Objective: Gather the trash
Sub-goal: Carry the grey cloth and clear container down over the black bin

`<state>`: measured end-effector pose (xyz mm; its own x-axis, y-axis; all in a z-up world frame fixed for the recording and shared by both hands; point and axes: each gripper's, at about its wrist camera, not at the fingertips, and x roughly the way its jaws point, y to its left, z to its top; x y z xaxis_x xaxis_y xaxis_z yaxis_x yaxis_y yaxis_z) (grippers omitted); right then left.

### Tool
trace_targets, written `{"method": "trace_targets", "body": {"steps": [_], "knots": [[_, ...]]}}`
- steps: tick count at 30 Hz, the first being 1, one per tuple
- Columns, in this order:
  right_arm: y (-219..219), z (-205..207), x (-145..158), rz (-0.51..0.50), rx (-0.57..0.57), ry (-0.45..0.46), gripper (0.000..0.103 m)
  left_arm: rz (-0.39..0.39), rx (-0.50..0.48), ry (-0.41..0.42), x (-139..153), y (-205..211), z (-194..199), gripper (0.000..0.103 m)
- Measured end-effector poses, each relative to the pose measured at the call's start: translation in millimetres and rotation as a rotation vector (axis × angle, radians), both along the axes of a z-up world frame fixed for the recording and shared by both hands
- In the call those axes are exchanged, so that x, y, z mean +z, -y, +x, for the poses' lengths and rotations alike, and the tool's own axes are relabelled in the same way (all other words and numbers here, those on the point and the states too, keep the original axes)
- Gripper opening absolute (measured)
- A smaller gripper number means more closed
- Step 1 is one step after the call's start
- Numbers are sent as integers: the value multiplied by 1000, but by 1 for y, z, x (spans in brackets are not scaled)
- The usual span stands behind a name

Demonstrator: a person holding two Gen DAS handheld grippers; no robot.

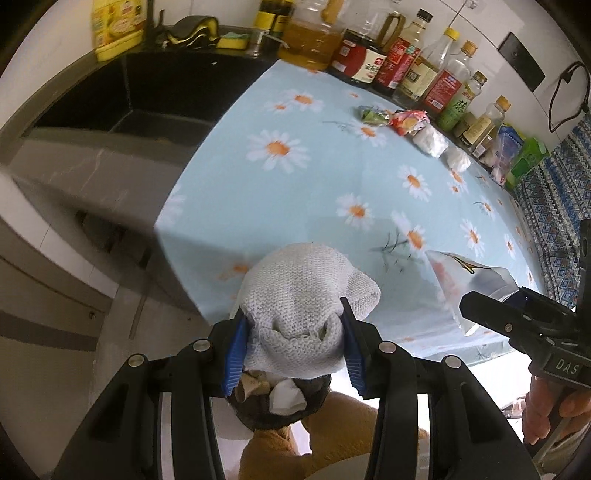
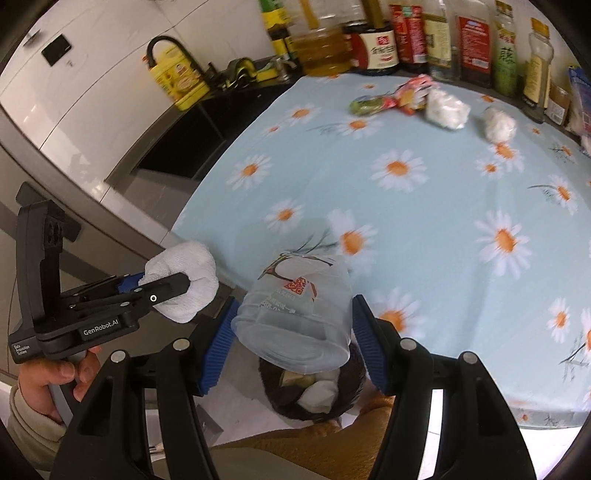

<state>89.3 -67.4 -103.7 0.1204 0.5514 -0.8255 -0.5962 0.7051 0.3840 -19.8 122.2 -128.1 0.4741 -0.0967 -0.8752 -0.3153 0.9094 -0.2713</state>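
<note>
My left gripper [image 1: 295, 325] is shut on a crumpled white paper towel [image 1: 303, 295], held off the table's front edge above a dark trash bin [image 1: 280, 406] with paper scraps inside. The towel also shows in the right wrist view [image 2: 184, 280]. My right gripper [image 2: 295, 325] is shut on a clear plastic cup [image 2: 295, 314] with red print, held over the same bin [image 2: 314, 395]. The cup also shows in the left wrist view [image 1: 469, 284]. At the table's far side lie a green wrapper [image 2: 365, 104], a red wrapper [image 2: 412, 92] and two white paper wads [image 2: 445, 109] [image 2: 498, 123].
The table has a light-blue daisy cloth [image 2: 424, 221]. A row of sauce and oil bottles [image 1: 388, 59] stands along the back wall. A dark sink [image 1: 147, 96] with a yellow detergent bottle [image 1: 114, 29] lies to the left. A patterned blue cloth [image 1: 554, 184] is at right.
</note>
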Motion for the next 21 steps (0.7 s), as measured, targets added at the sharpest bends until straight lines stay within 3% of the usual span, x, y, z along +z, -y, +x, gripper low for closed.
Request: {"method": "trace_targets", "body": {"steps": [10, 21], "knots": [[-22, -46, -11, -26, 41, -18, 62, -35, 8, -45, -22, -6, -36, 43], [-17, -70, -48, -101, 51, -84, 62, -91, 13, -116, -63, -1, -60, 43]]}}
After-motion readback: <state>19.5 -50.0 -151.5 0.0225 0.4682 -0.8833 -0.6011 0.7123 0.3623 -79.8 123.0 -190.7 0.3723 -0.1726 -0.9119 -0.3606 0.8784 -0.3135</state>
